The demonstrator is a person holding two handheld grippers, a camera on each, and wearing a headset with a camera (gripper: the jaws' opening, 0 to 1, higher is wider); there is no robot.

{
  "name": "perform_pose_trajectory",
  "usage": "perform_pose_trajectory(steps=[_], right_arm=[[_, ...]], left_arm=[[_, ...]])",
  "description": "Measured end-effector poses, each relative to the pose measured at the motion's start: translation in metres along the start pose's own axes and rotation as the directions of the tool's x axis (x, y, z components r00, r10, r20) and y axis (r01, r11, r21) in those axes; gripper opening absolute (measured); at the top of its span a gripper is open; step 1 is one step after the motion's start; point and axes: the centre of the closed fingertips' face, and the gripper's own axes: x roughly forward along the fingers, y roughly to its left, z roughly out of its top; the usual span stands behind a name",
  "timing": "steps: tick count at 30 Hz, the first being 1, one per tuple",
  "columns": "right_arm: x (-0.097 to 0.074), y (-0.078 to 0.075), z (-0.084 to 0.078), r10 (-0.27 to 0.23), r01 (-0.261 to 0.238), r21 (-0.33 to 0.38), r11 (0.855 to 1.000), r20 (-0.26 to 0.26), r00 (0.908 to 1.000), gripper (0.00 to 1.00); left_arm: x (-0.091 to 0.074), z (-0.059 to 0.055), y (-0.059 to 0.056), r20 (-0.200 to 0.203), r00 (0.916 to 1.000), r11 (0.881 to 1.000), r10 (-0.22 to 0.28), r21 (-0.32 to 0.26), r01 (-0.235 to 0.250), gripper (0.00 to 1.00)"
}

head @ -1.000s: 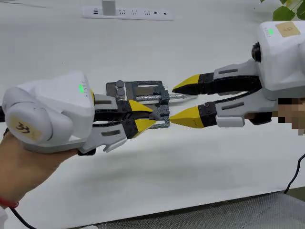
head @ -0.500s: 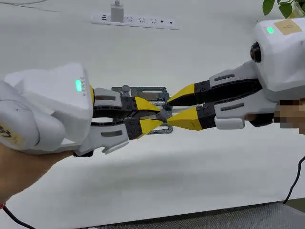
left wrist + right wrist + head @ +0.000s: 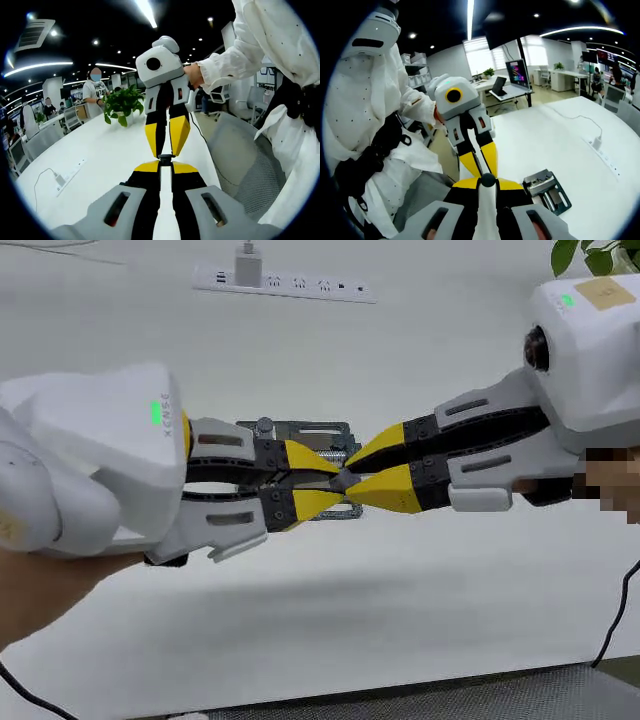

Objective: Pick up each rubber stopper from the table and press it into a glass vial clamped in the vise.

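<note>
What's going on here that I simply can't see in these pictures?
- Head view: the left tongs and right tongs cover the front of the vise, hiding any vial.
- Right gripper view: the rubber stopper sits where both tips meet; which pair grips it is unclear.

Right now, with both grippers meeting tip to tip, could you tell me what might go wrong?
The rubber stopper is pinched only at the very tips of the left gripper and the right gripper, so it could pop out when one lets go.
It hangs above the table near the vise, so a dropped stopper might bounce or roll away.
</note>
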Motion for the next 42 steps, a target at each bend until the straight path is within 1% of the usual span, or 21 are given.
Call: perform_pose_trajectory(steps=[6,9,17,22,27,32,36,37,39,40,42], right_arm=[[0.0,0.001,0.001,0.0,0.0,-0.012,1.0,-0.001,1.0,0.08],[0.0,0.001,0.002,0.002,-0.002,-0.004,1.0,0.0,1.0,0.07],[0.0,0.002,0.0,0.007,-0.007,-0.008,1.0,-0.013,0.9999,0.06],[0.001,0.001,-0.002,0.002,-0.002,-0.012,1.0,-0.02,0.9998,0.06],[0.002,0.0,-0.002,0.005,-0.005,-0.011,1.0,-0.027,0.9996,0.06],[0.005,-0.001,-0.002,0.006,-0.006,-0.007,1.0,-0.033,0.9994,0.06],[0.008,-0.001,0.0,0.011,-0.011,-0.001,1.0,-0.036,0.9993,0.06],[0.009,-0.002,0.0,0.012,-0.012,0.0,1.0,-0.037,0.9992,0.06],[0.009,-0.003,0.002,0.011,-0.011,0.002,1.0,-0.04,0.9991,0.06],[0.009,-0.005,0.004,0.007,-0.007,0.003,1.0,-0.041,0.9991,0.06],[0.009,-0.009,0.006,-0.001,0.001,0.009,1.0,-0.04,0.9992,0.06]], left_arm=[[-0.001,0.0,0.0,-0.001,1.0,1.0,-0.007,-0.002,0.007,0.03],[0.0,0.0,0.0,0.001,1.0,1.0,-0.008,-0.002,0.008,0.03],[0.0,-0.001,-0.002,-0.007,0.9998,1.0,-0.017,0.002,0.017,0.03],[0.0,-0.003,-0.002,-0.015,0.9998,1.0,-0.015,-0.004,0.015,0.03],[-0.001,-0.004,-0.003,-0.008,0.9999,1.0,-0.008,-0.015,0.008,0.04],[-0.003,-0.007,-0.003,0.0,1.0,0.999,0.007,-0.038,-0.007,0.04],[-0.009,-0.011,-0.001,0.009,0.9995,0.998,0.032,-0.06,-0.031,0.04],[-0.01,-0.013,0.0,0.007,0.9992,0.997,0.04,-0.064,-0.039,0.06],[-0.014,-0.02,0.002,-0.007,0.9981,0.994,0.061,-0.089,-0.061,0.1],[-0.017,-0.023,0.005,-0.005,0.997,0.992,0.077,-0.097,-0.077,0.13],[-0.022,-0.025,0.006,-0.002,0.9957,0.988,0.092,-0.127,-0.092,0.16]])
